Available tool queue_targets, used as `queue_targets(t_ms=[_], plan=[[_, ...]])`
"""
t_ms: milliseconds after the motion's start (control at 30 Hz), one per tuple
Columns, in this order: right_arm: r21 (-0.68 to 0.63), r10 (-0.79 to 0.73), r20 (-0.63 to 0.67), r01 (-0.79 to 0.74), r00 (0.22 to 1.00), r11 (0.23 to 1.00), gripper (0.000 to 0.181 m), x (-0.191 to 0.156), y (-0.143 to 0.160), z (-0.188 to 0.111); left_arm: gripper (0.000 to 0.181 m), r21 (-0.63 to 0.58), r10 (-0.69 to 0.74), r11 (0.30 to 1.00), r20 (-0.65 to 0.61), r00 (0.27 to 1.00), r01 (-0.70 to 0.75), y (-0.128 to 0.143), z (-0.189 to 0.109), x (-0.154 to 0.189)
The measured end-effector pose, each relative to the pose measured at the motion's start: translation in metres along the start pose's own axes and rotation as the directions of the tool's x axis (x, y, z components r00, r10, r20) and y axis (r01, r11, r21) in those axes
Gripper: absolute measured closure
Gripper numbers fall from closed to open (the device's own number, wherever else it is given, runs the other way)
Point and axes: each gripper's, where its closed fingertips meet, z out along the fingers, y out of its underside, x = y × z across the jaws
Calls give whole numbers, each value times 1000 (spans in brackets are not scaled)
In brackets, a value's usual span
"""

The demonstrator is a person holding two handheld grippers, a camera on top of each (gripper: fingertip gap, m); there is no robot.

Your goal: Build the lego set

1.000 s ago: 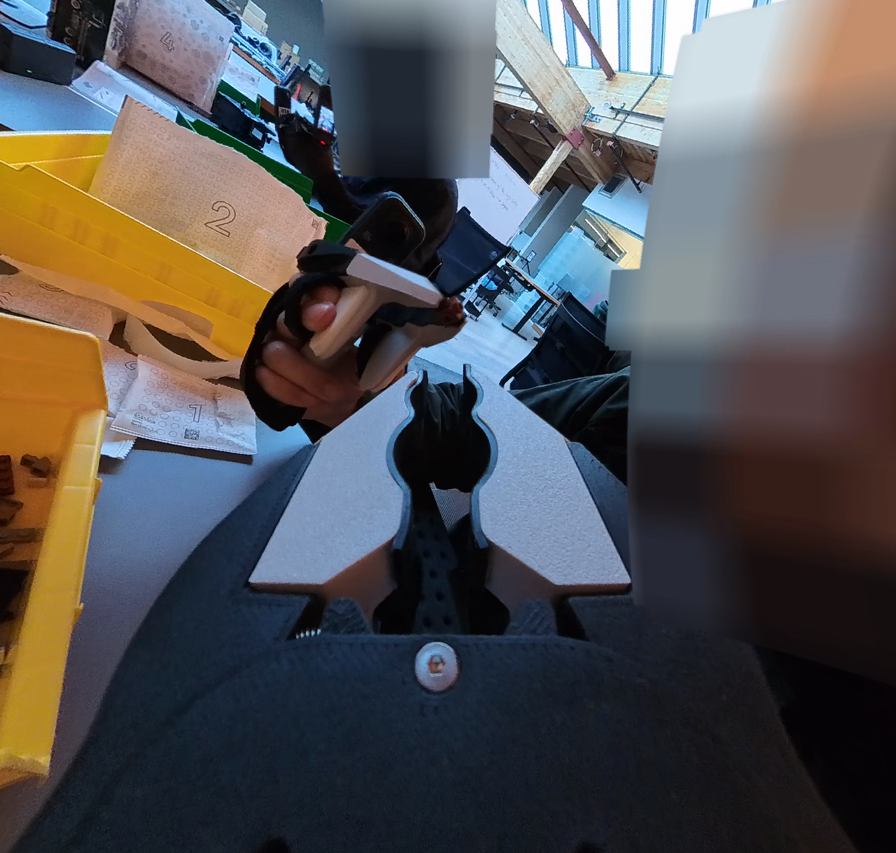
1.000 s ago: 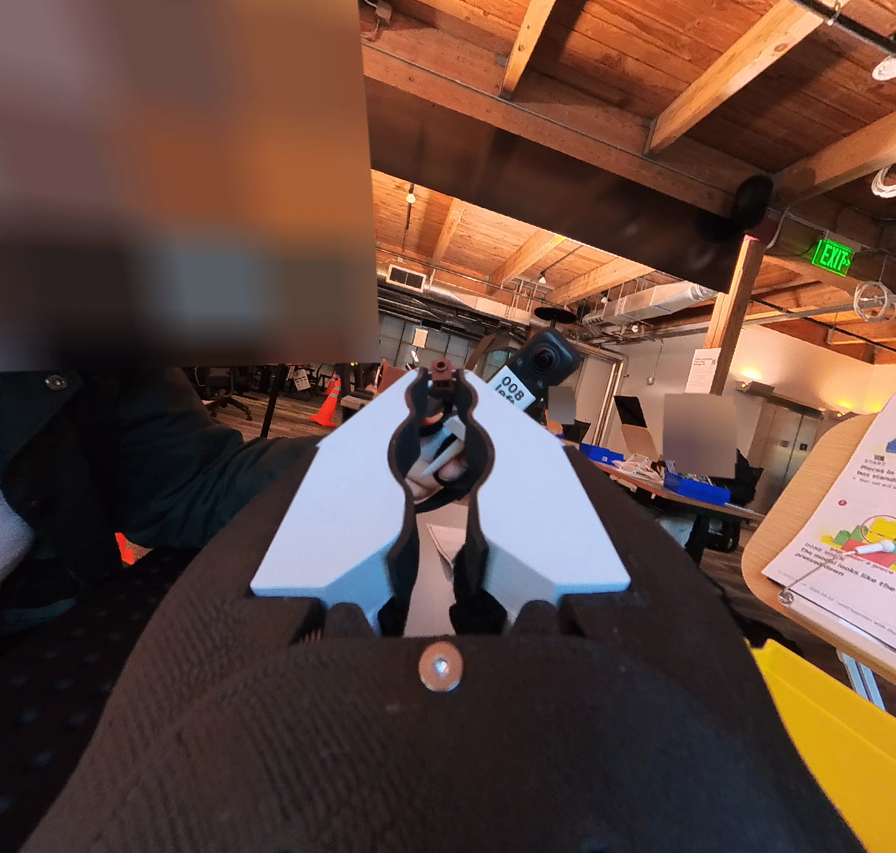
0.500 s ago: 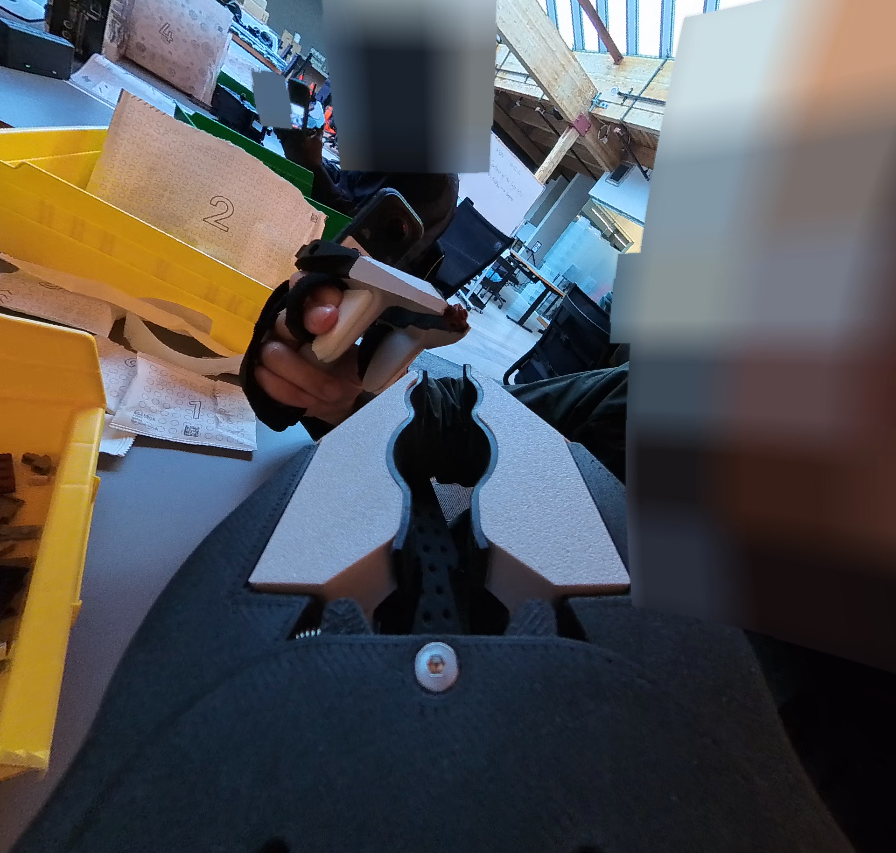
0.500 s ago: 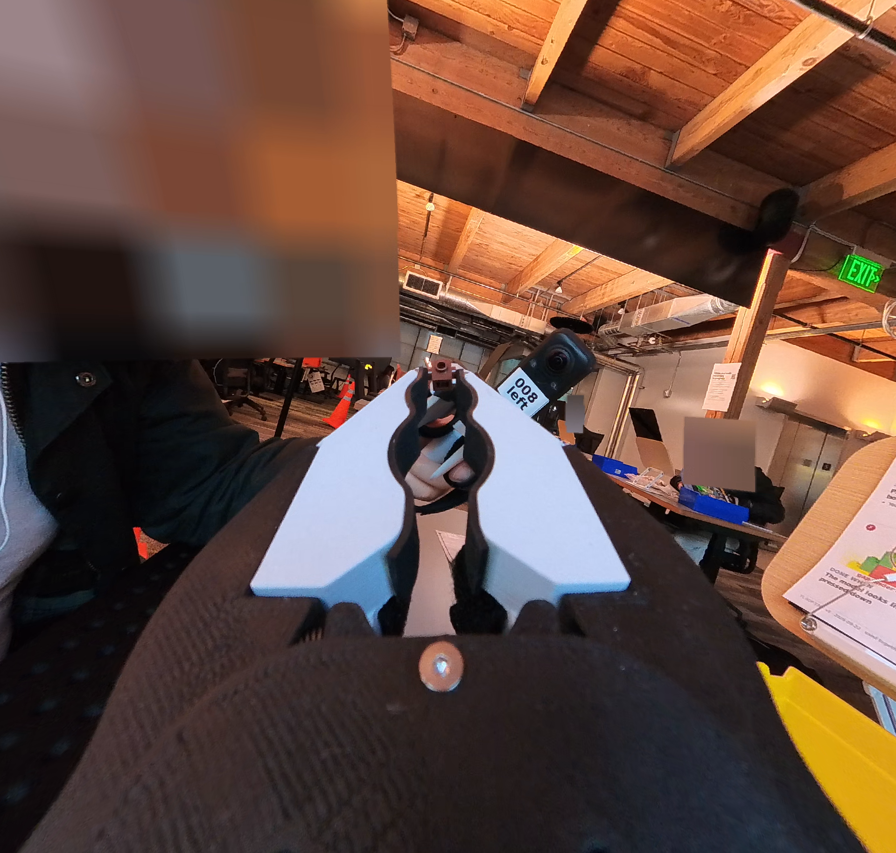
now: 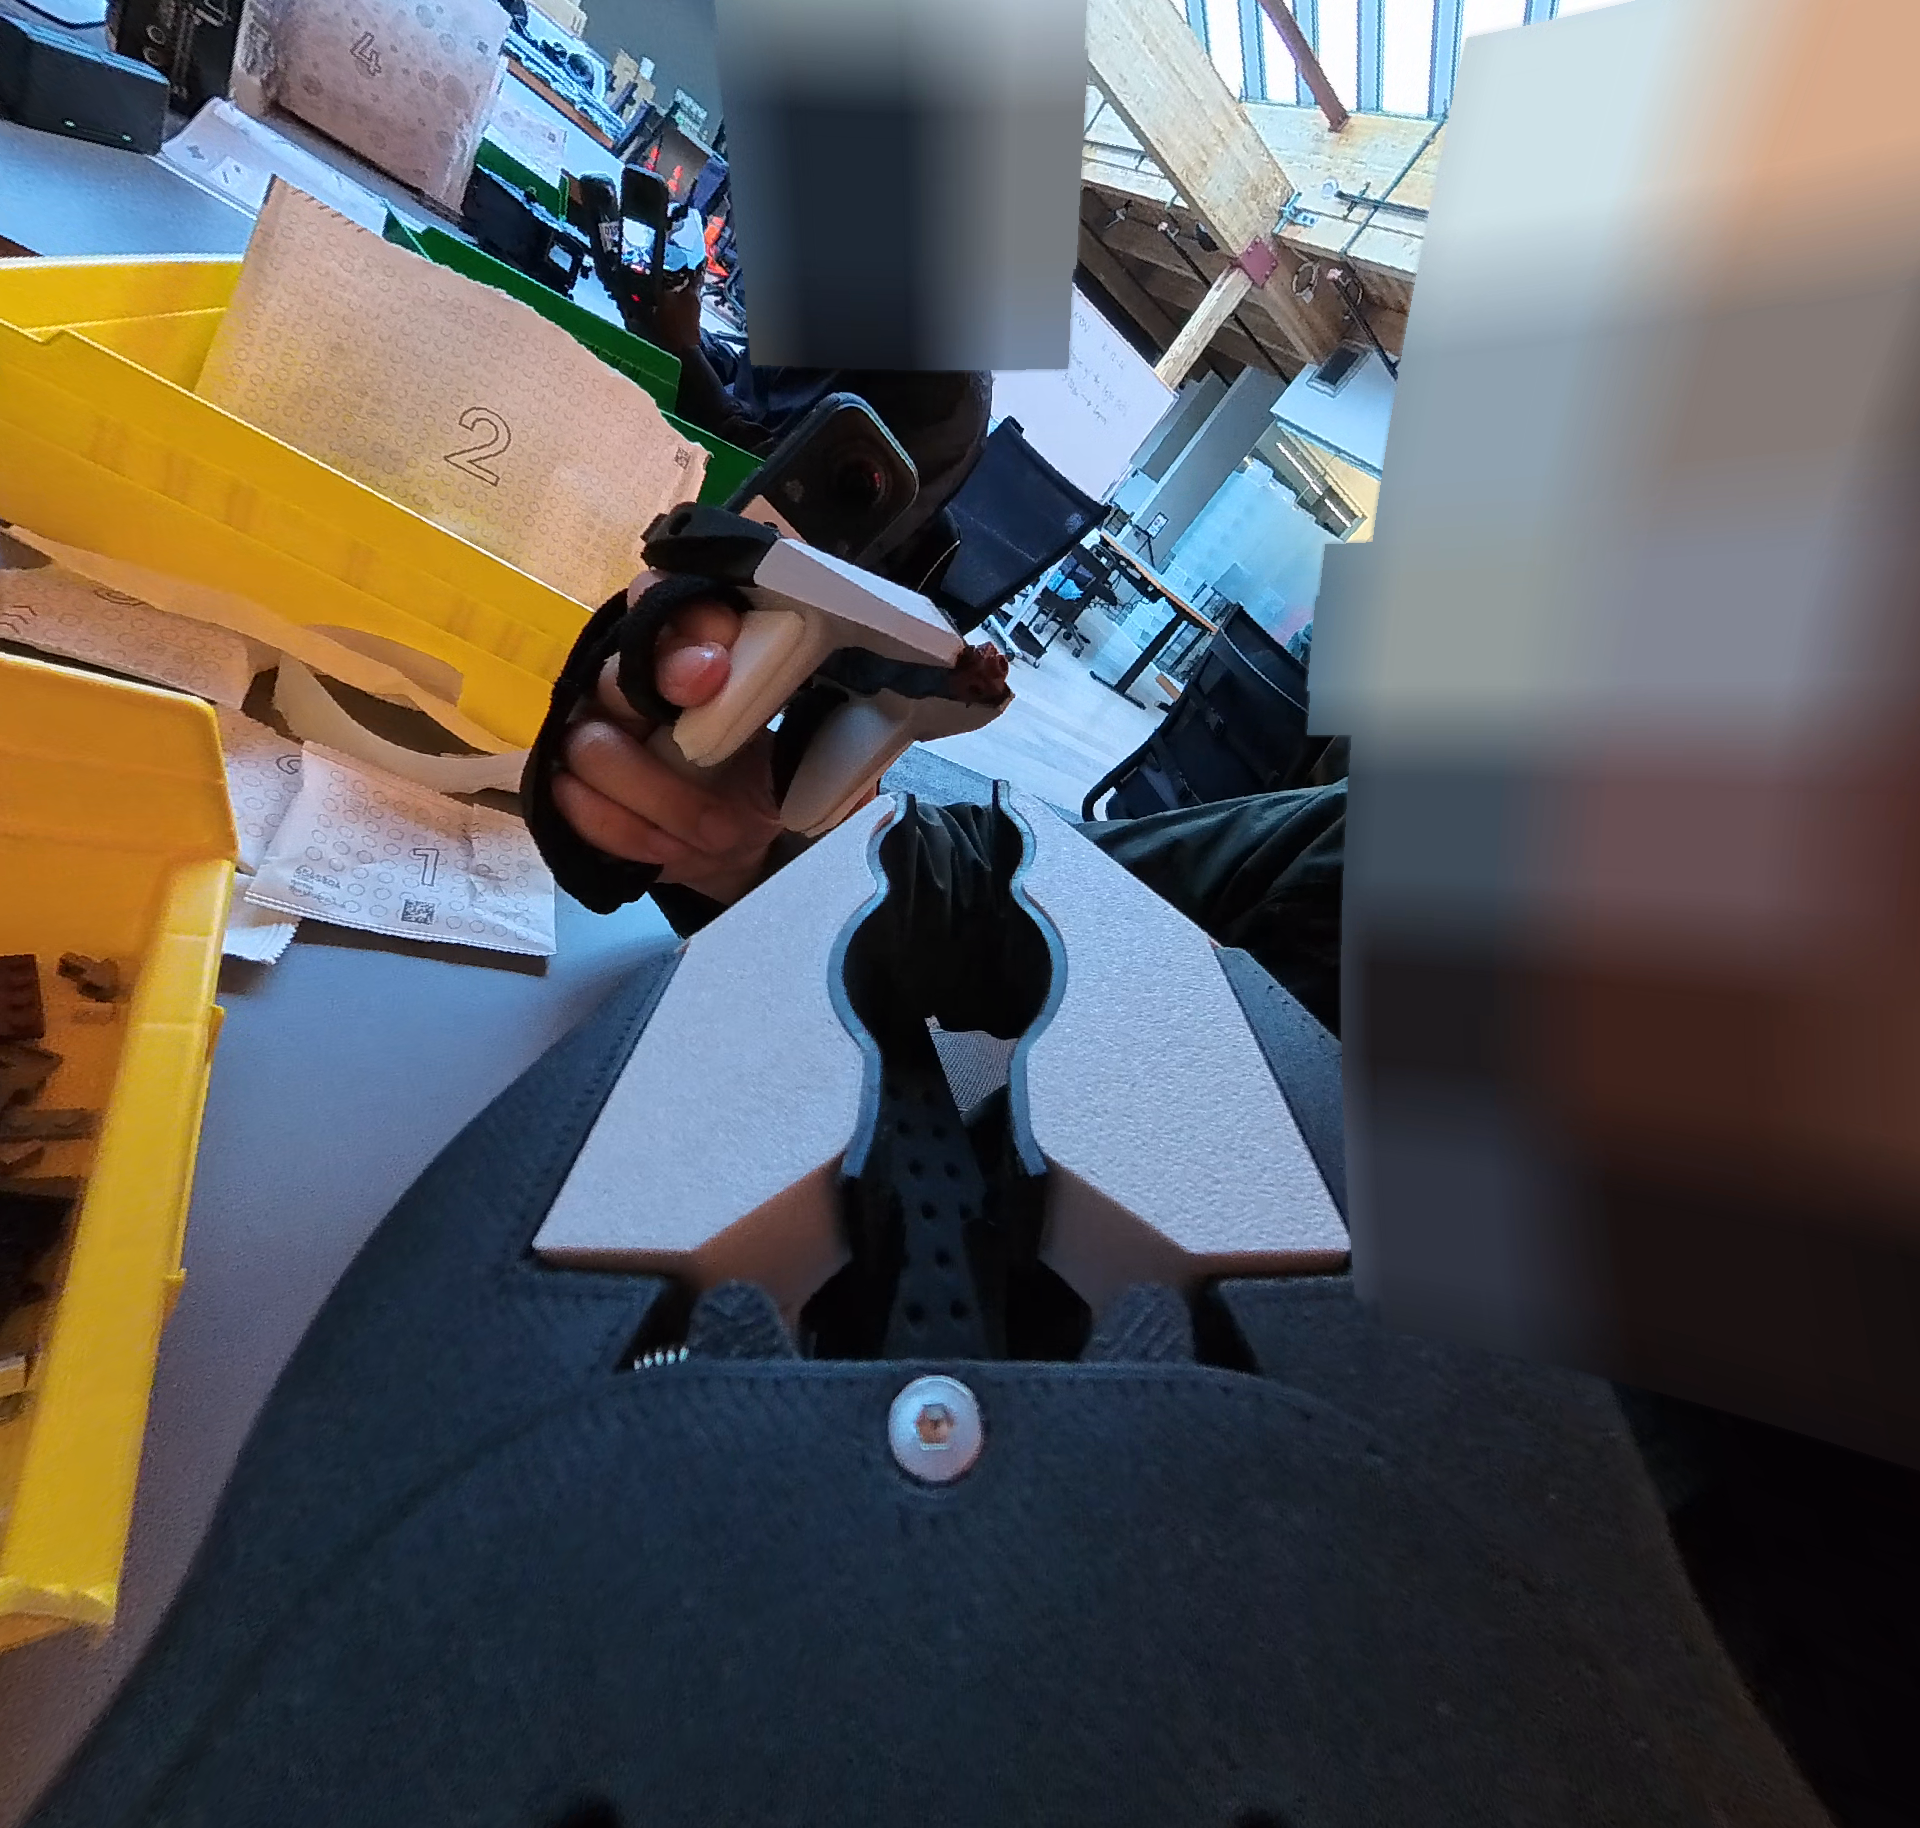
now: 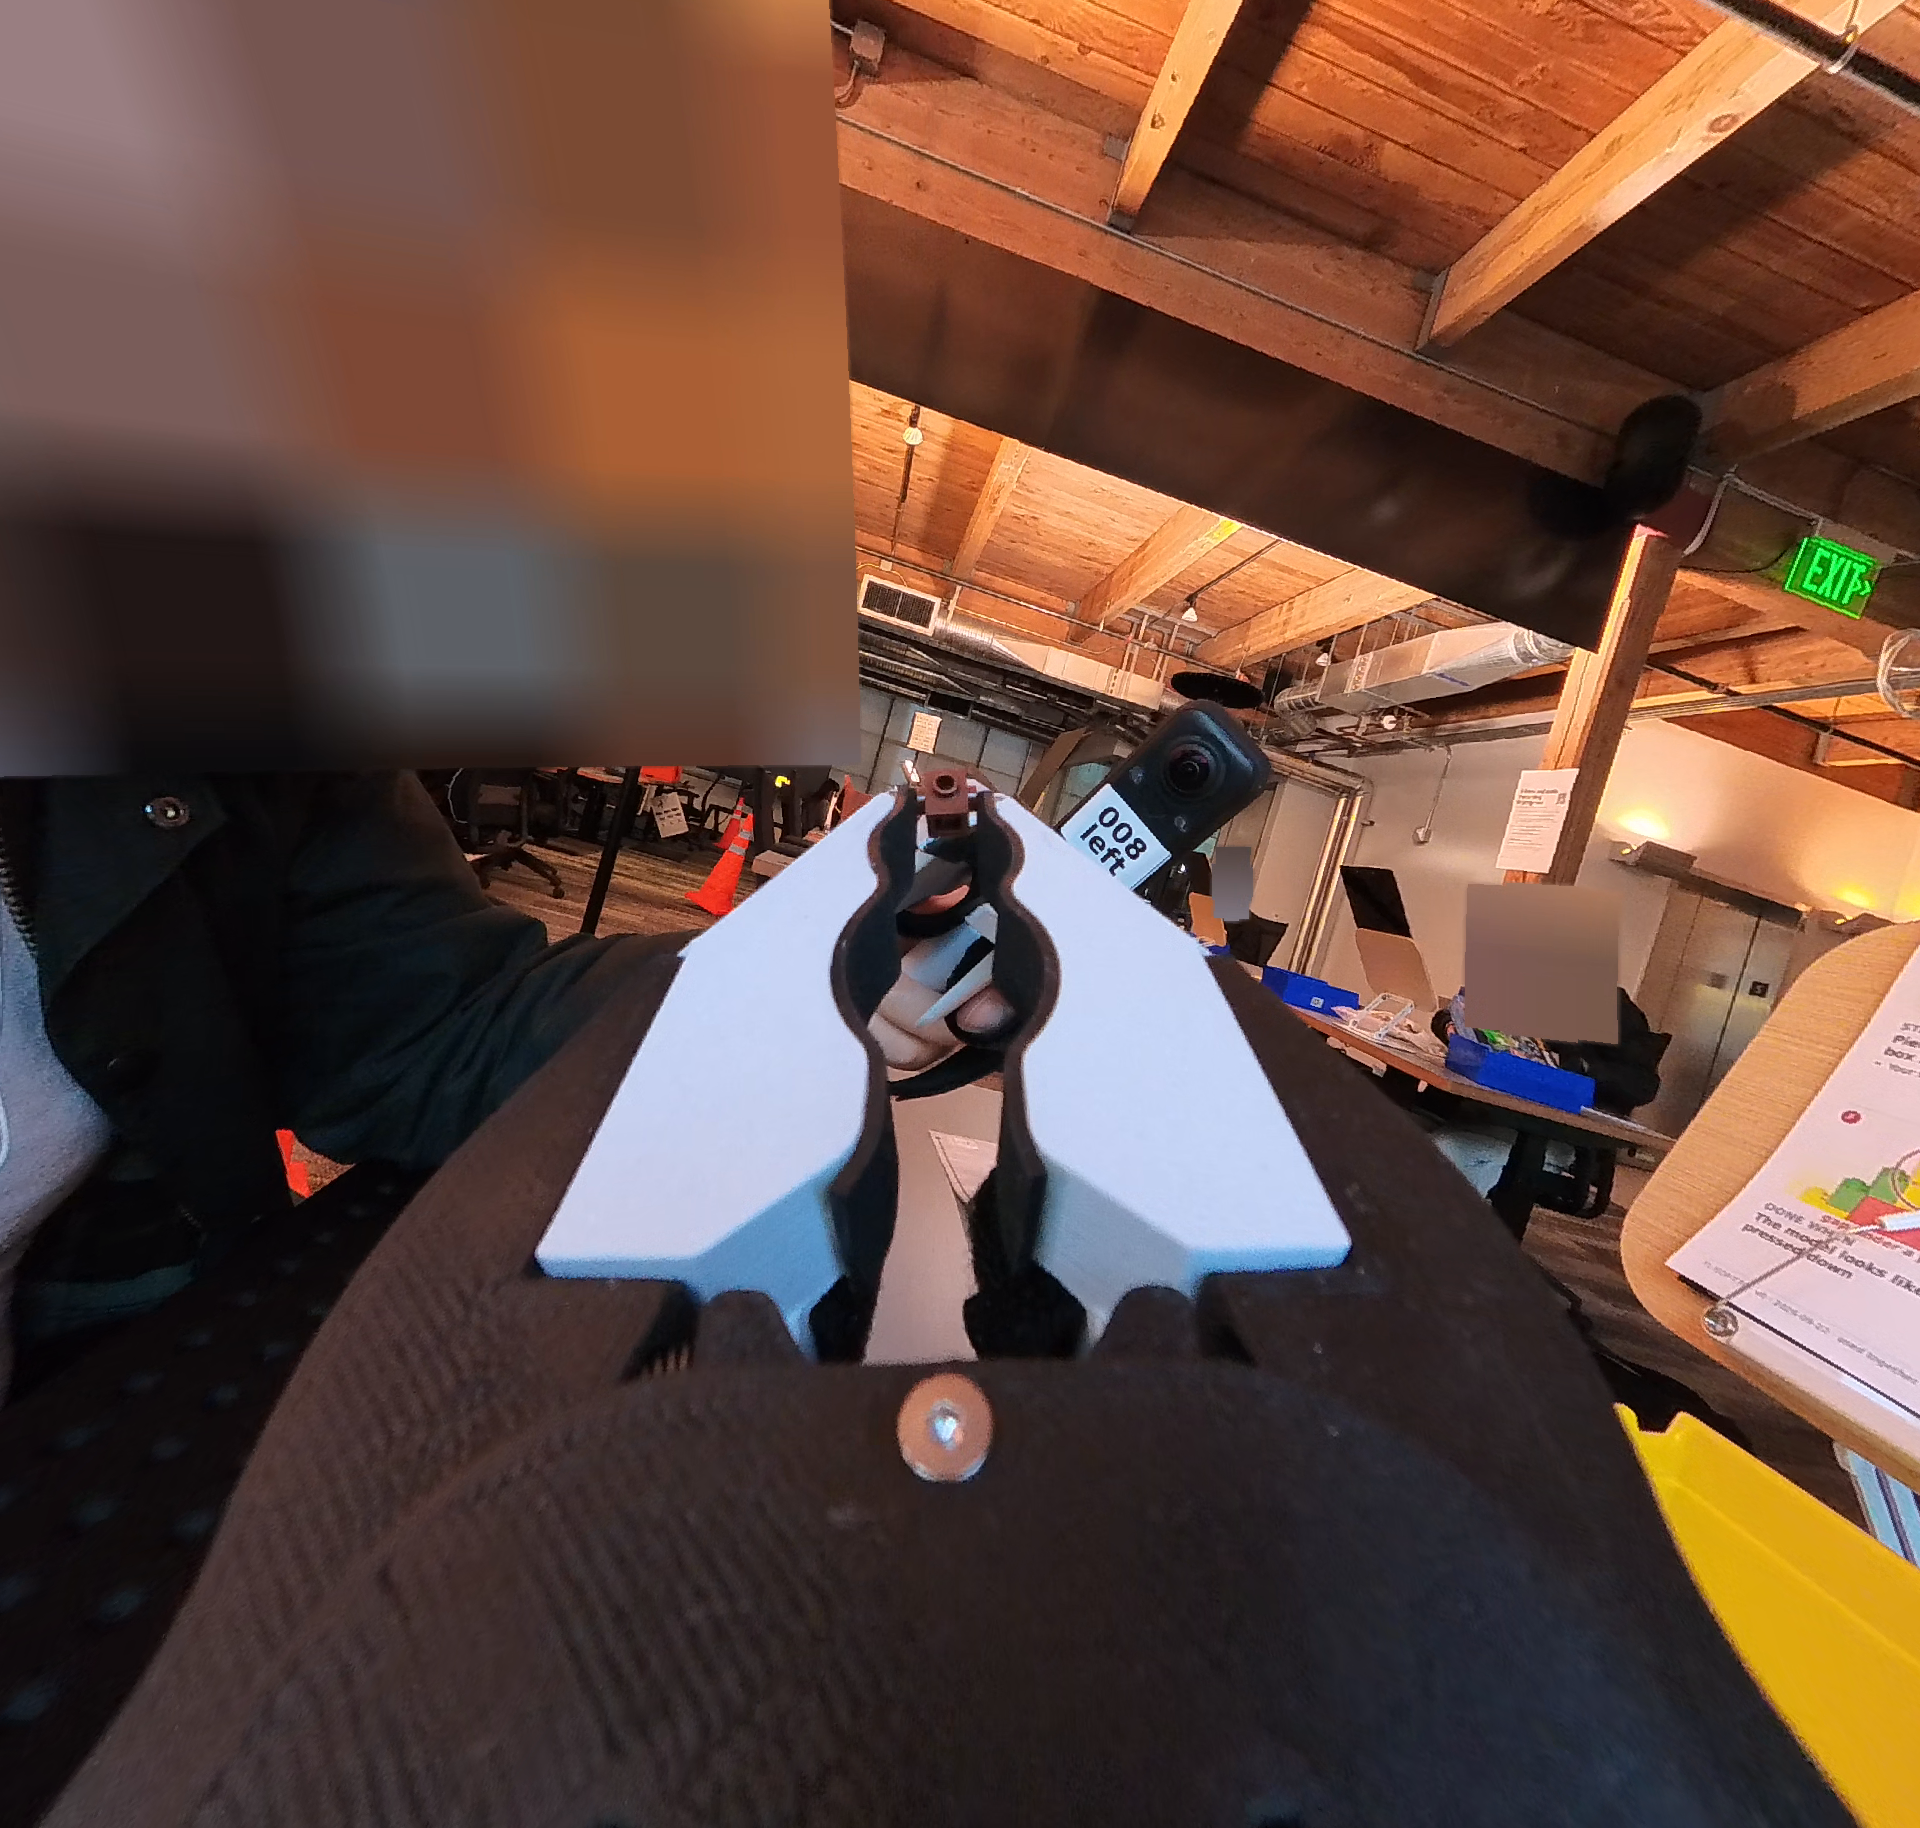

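Note:
My right gripper (image 6: pixel 943 804) is shut on a small brown lego brick (image 6: pixel 943 791) and holds it up in the air at its fingertips. It also shows in the left wrist view (image 5: pixel 977 682), held in a hand, with the brown brick (image 5: pixel 982 675) at its tip, just above and beyond my left gripper. My left gripper (image 5: pixel 951 799) is slightly open and empty, pointing at a dark sleeve. In the right wrist view I see only its camera (image 6: pixel 1174 791) and, through the gap, part of its hand.
A yellow bin (image 5: pixel 156 947) with dark brown pieces (image 5: pixel 42 1051) stands at the left on the grey table (image 5: pixel 343 1103). More yellow bins (image 5: pixel 260 500) and numbered paper bags (image 5: pixel 416 396) (image 5: pixel 405 864) lie behind. An instruction sheet (image 6: pixel 1818 1207) is at the right.
Both grippers have drifted only slightly. The right gripper with its brick has edged a little to the right in the left wrist view. Neither grip has changed.

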Motion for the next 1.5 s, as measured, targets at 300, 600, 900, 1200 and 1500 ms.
queue_targets(t_ms=[300,600,900,1200,1500], plan=[[-17,-3,-9,3,1000,1000,173,3,3,1,169,-1,-5,1000,7,1000,5,0,-1,-1],[-40,-1,-24,0,1000,999,173,6,8,0,170,1,-3,1000,17,1000,3,-1,-3,-3],[-212,-103,-91,82,990,974,173,20,37,1,155,-1,-8,1000,210,978,9,-1,-8,-41],[-524,-480,-99,364,872,770,173,33,78,-4,158,-21,-56,998,290,955,65,9,-20,-67],[-604,-568,-55,426,821,673,164,34,92,-6,172,-77,58,996,320,946,-35,14,-25,-72]])
